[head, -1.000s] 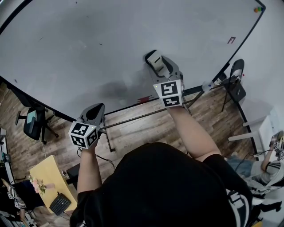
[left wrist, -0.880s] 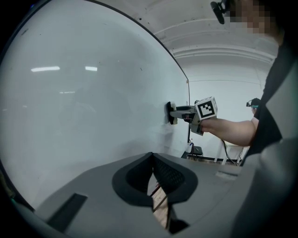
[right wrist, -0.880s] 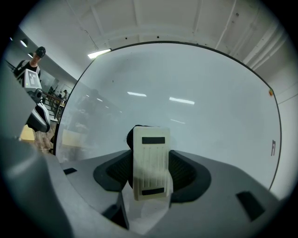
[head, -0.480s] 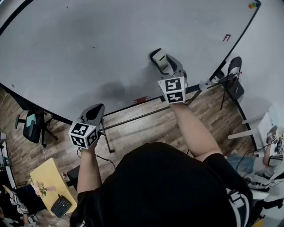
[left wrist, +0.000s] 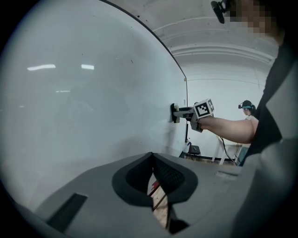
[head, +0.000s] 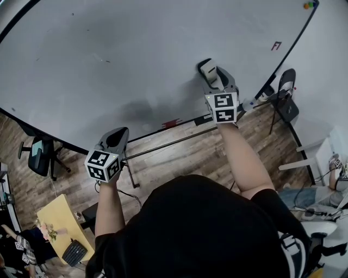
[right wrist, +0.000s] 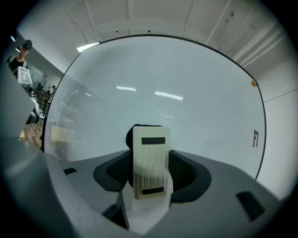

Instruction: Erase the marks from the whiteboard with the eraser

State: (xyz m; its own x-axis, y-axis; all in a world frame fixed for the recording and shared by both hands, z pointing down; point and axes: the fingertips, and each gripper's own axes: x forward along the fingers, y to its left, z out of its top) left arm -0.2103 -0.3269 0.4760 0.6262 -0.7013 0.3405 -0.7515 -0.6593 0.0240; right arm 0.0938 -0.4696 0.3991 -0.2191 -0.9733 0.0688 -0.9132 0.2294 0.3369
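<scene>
The big whiteboard (head: 136, 49) fills the top of the head view. A faint dark streak (head: 98, 57) lies left of its centre, and a small red mark (head: 276, 45) sits near its right edge. My right gripper (head: 209, 71) is shut on the cream eraser (head: 207, 68), with the black felt pressed to the board at the lower right. In the right gripper view the eraser (right wrist: 150, 162) stands upright between the jaws, and the red mark (right wrist: 255, 138) is off to its right. My left gripper (head: 119, 134) hangs shut and empty below the board's lower edge (left wrist: 152, 160).
Coloured magnets (head: 308, 5) sit at the board's top right corner. A metal rail (head: 174, 142) runs under the board. A folding chair (head: 288, 103) stands at the right, an office chair (head: 39, 153) at the left and a yellow table (head: 54, 217) at the lower left.
My right gripper has slid to the right along the board with the eraser. My left gripper has stayed put.
</scene>
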